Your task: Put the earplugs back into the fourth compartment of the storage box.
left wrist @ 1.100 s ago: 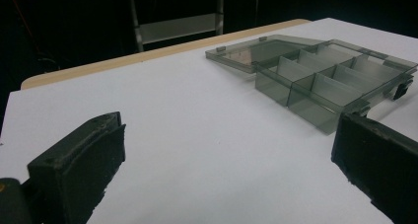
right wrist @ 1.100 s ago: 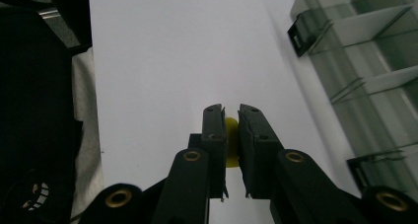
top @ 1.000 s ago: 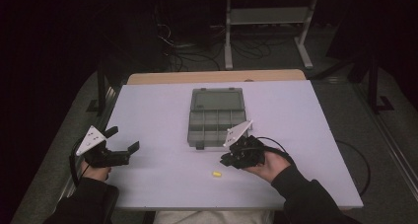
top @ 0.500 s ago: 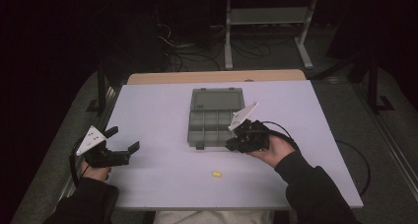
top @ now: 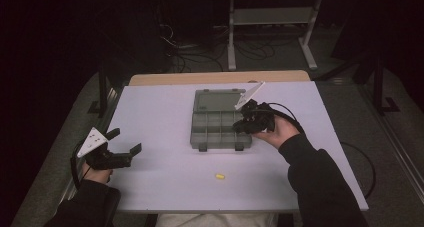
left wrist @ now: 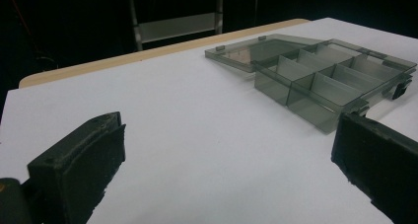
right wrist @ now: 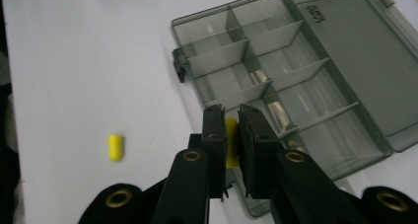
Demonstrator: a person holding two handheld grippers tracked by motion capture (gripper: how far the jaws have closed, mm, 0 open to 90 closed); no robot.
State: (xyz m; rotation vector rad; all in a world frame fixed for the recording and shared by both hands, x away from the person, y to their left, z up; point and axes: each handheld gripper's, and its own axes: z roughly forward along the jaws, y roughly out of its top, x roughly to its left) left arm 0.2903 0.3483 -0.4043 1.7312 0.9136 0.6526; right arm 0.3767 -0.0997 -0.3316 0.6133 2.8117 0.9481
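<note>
- The right gripper (right wrist: 231,135) pinched a small yellow piece (right wrist: 231,141) between its pressed-in jaws, held above the near-right compartments of the open grey organiser box (top: 220,119), which sat toward the far edge of the white table (top: 160,107), about mid-width.
- A second yellow piece (top: 219,176) lay loose near the table's near edge, well apart from the box.
- The left gripper (top: 127,154) rested by the left edge with jaws spread wide, holding nothing.
- To do this step well, the held piece probably needed centring over one compartment, clear of the thin dividers (right wrist: 276,76), then lowering close before release so it would not bounce out.
- The box looked light; nudging its wall could have shifted it.
</note>
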